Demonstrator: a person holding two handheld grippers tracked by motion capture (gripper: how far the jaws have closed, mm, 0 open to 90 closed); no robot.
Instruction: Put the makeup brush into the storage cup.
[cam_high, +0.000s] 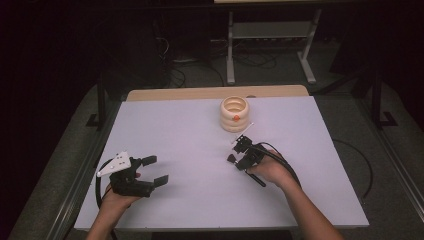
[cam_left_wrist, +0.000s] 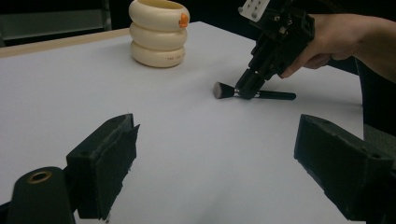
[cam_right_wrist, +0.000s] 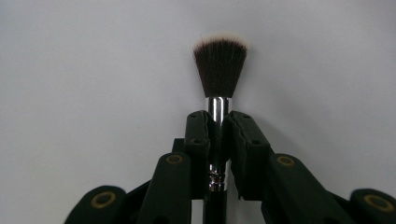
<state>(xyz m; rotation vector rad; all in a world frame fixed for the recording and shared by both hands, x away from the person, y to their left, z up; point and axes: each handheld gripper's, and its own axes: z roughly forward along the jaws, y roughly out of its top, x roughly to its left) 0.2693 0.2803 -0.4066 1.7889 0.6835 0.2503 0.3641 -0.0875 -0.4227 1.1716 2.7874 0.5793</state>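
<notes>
A makeup brush (cam_right_wrist: 219, 70) with dark, white-tipped bristles, a silver ferrule and a black handle lies on the white table. My right gripper (cam_right_wrist: 218, 122) is shut on the ferrule, pointing down at the table; the same brush (cam_left_wrist: 243, 92) and right gripper (cam_left_wrist: 247, 86) appear across the table in the left gripper view. In the high view the right gripper (cam_high: 240, 161) sits right of centre with the brush (cam_high: 233, 158) head at its left. My left gripper (cam_high: 159, 170) rests near the front left, jaws wide open with nothing between them. A cream ringed holder (cam_high: 234, 113) stands toward the back.
The white tabletop (cam_high: 180, 135) has a wooden strip along its far edge. The cream holder (cam_left_wrist: 159, 32) has an orange spot on its side. Table legs and cables lie on the dark floor beyond.
</notes>
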